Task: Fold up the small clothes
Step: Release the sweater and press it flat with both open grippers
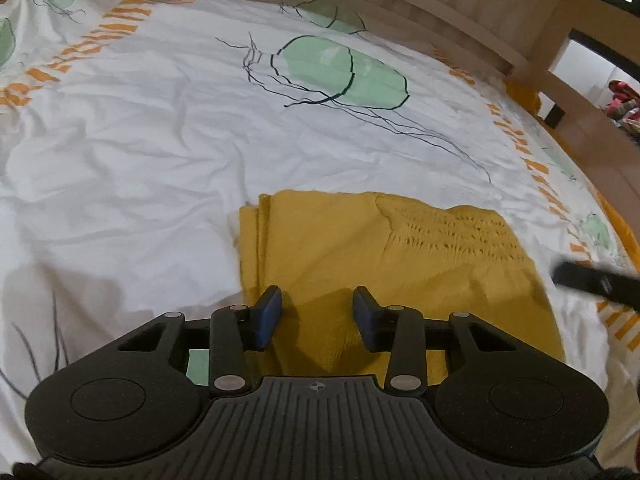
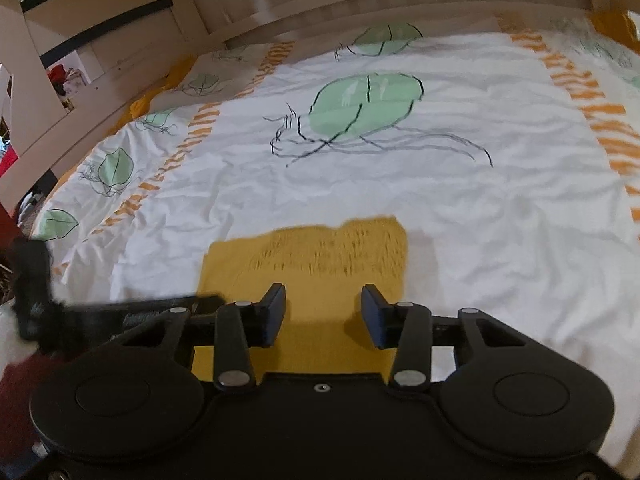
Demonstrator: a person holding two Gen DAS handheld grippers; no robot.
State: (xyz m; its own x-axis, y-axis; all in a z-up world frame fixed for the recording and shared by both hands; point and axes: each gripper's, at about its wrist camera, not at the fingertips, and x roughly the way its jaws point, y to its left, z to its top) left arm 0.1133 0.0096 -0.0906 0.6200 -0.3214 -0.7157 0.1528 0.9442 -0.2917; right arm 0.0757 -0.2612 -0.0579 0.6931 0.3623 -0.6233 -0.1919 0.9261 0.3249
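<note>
A mustard-yellow knitted garment [image 1: 360, 248] lies folded flat on the white bedsheet [image 1: 140, 140], with stacked folded edges on its left side. My left gripper [image 1: 318, 310] is open and empty, just above the garment's near part. The garment also shows in the right wrist view [image 2: 320, 256], blurred. My right gripper [image 2: 324, 312] is open and empty above the garment's near edge. The right gripper's dark finger shows in the left wrist view [image 1: 592, 280] at the right edge. The left gripper's black body shows in the right wrist view [image 2: 100, 312] at the left.
The sheet has green leaf prints [image 1: 344, 72] and orange stripes [image 1: 536, 168]. A pale wooden bed frame [image 1: 460, 20] runs along the far side. Shelving with clutter [image 2: 64, 76] stands beyond the bed's left corner.
</note>
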